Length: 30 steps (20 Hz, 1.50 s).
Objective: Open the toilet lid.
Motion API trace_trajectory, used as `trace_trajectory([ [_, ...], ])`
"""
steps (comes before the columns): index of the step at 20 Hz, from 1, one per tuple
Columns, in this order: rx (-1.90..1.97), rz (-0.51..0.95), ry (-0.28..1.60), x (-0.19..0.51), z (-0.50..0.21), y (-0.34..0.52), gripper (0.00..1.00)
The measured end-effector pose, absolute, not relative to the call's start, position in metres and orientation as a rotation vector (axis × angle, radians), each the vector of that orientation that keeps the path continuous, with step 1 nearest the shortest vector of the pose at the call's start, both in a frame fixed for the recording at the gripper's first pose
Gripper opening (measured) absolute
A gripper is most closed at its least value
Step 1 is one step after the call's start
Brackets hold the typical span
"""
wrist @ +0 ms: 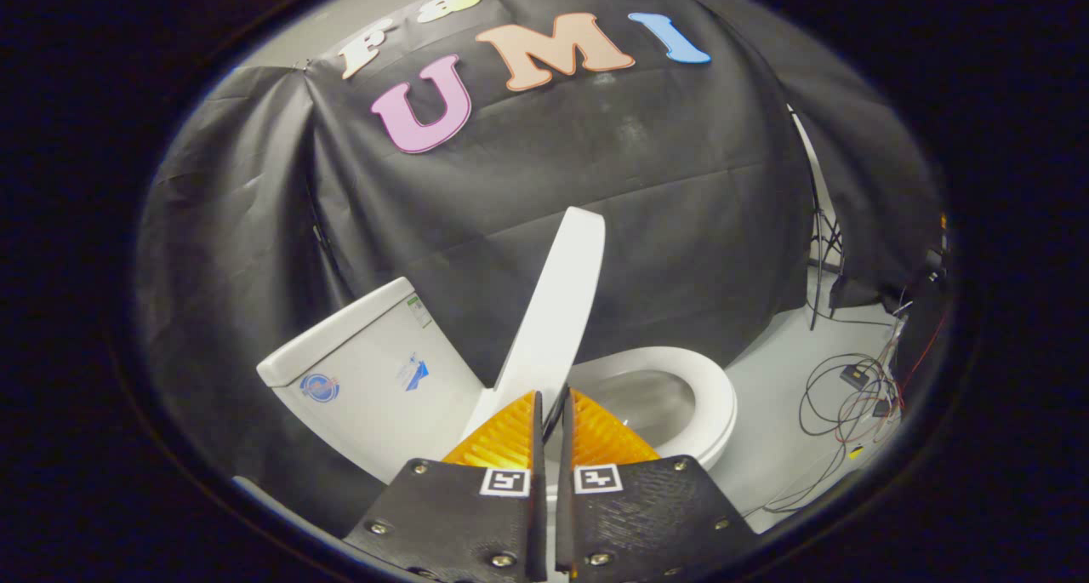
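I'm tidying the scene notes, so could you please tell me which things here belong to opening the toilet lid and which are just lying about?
Part of the job:
- toilet lid, raised and tilted toward the tank
- toilet seat, down on the bowl
- tank
- tool, fingers nearly together, just before the lid's base

Just lying about:
- cables on the floor
- stand by the cloth wall

White toilet lid (557,311) — raised, near-upright

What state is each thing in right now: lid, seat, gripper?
toilet lid: raised, standing nearly upright, just ahead of the fingers.
toilet seat: down on the bowl.
gripper: fingers nearly together, nothing seen pressed between them.
cables: lying loose on the floor.
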<state>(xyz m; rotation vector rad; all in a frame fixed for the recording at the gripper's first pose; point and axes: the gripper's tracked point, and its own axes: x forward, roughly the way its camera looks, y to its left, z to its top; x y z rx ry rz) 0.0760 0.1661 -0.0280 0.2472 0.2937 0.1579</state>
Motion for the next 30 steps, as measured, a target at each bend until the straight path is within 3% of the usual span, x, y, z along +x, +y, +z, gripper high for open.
trace_trajectory([
  [30, 0.112, 0.334, 0.122, 0.066, 0.033, 0.302, 0.05],
])
